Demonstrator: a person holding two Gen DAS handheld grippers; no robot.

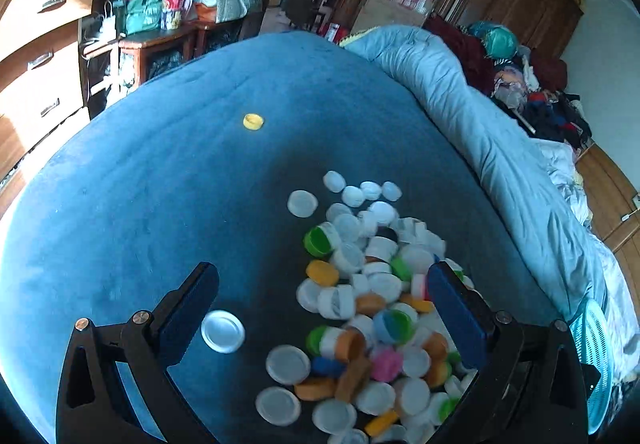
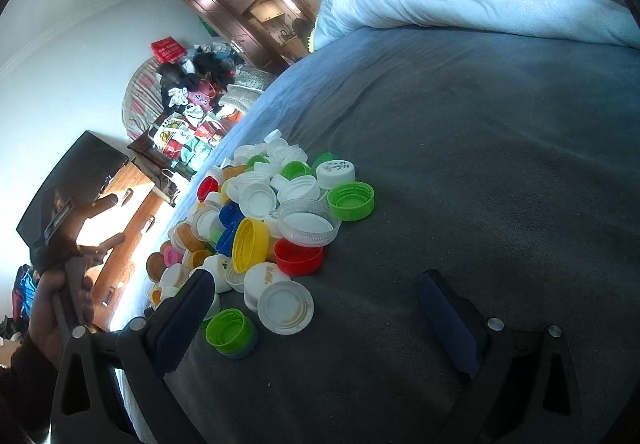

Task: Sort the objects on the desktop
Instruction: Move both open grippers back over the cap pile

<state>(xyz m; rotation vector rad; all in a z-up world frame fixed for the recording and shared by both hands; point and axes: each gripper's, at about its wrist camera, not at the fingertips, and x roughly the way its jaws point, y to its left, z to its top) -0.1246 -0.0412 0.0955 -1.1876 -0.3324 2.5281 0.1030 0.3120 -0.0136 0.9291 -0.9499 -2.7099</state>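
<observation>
Both the left claw (image 1: 320, 308) and the right claw (image 2: 316, 308) hang released and empty over a heap of bottle caps (image 1: 372, 300) on the blue bed (image 1: 160, 184), one yellow cap (image 1: 253, 121) lying well apart.

1. I see the bed cover (image 1: 168, 180) as a napped, matt blue cloth, velvety, with faint brush marks.
2. The bottle caps (image 1: 372, 296) look like smooth plastic, mostly satin white; one clear lid (image 2: 308, 223) is ribbed and glossy.
3. The quilt (image 1: 480, 132) is a soft, crinkled fabric, pale and matt.
4. My left gripper (image 1: 324, 308) has matt black plastic arms, textured dark pads and shiny metal pins; the right gripper (image 2: 316, 320) looks the same.
5. The dresser (image 1: 36, 56) is glossy wood.
</observation>
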